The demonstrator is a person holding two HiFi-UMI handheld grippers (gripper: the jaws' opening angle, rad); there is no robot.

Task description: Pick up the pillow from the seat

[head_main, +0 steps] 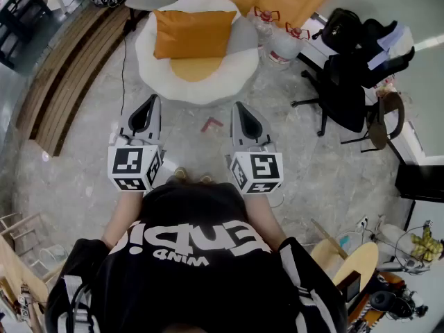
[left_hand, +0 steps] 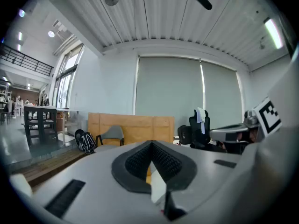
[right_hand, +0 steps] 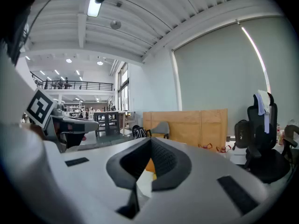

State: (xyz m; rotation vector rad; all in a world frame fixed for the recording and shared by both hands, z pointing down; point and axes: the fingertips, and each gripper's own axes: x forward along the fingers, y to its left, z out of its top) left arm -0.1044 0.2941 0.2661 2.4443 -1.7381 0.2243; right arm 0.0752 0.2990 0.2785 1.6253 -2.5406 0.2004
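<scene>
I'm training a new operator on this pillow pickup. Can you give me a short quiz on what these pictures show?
1. True or false: the orange pillow rests on the white seat.
2. Pick one. The left gripper and the right gripper are: A) both shut and empty, short of the seat; B) both shut on the pillow; C) both wide open over the pillow.
3. Fill the gap: in the head view, the black office chair stands to the ___ of the seat.

Key: 1 true; 2 A; 3 right.
</scene>
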